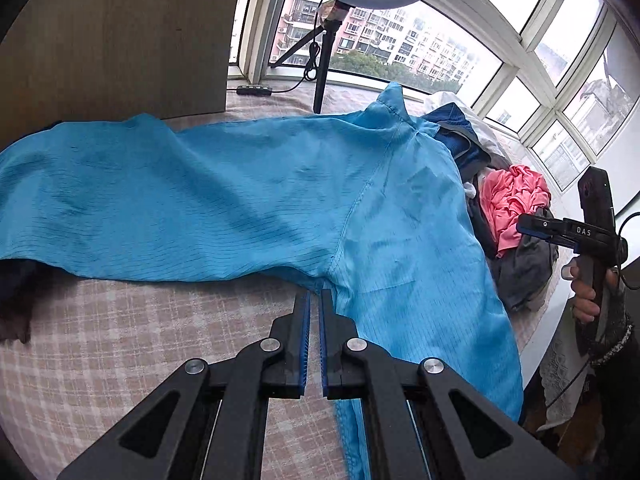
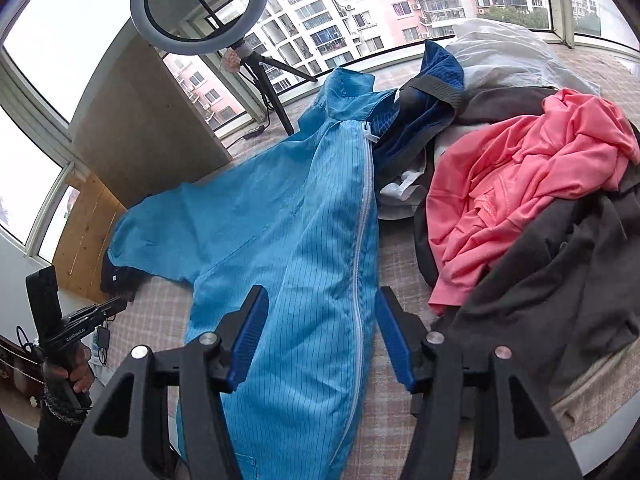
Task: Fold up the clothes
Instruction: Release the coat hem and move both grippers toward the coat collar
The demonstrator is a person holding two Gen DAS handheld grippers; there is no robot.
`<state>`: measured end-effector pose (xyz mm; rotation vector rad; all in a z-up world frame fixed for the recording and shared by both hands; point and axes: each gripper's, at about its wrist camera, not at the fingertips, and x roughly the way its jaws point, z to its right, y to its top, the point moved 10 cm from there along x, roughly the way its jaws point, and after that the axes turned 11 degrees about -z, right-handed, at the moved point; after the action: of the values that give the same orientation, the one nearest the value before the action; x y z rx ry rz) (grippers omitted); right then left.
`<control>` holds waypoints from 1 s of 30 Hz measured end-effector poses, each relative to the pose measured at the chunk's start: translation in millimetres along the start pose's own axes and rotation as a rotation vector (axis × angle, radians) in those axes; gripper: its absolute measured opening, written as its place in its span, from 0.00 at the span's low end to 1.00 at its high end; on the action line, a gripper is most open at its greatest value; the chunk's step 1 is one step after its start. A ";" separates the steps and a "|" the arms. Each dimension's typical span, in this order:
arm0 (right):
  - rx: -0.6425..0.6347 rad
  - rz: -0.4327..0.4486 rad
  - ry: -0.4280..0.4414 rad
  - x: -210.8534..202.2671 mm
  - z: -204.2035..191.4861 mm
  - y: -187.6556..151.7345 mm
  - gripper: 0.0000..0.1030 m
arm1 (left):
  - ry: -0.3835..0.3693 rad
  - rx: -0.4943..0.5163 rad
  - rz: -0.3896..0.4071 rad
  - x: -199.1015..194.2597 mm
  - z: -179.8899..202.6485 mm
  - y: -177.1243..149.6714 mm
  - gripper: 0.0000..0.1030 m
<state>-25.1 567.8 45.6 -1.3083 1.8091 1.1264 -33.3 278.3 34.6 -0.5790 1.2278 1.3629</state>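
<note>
Blue zip-front garment [image 2: 304,240] lies spread on the checked bed cover [image 1: 120,340], its long axis running from the collar by the window down toward us, one sleeve stretched out to the left. We see our left gripper [image 1: 315,300] at the underarm seam, jaws narrow, nearly shut, with nothing visibly pinched. Our right gripper [image 2: 320,312] hovers over the lower zip with its jaws parted wide around empty air, so we judge it the nearer one to the hem. Legible writing: "DAS" on the right gripper's body; the lettering on the left one is too small to read.
</note>
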 end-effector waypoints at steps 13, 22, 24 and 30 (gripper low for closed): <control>-0.097 -0.109 -0.262 63.9 26.3 83.2 0.39 | 0.085 0.063 -0.103 54.3 -62.3 61.2 0.04; -0.180 0.021 -0.250 71.6 -26.6 236.8 0.53 | 0.112 -0.010 -0.134 83.0 -89.1 80.9 0.04; -0.163 -0.008 -0.274 96.8 -18.0 260.5 0.53 | 0.127 -0.025 -0.140 90.5 -95.7 76.3 0.04; -0.076 -0.074 -0.263 148.3 10.5 303.2 0.49 | 0.149 -0.057 -0.119 98.4 -112.0 73.9 0.04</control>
<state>-359.2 559.0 -2.9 -1.1970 1.5290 1.2730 -158.5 233.5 -65.4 -0.7937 1.2561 1.2762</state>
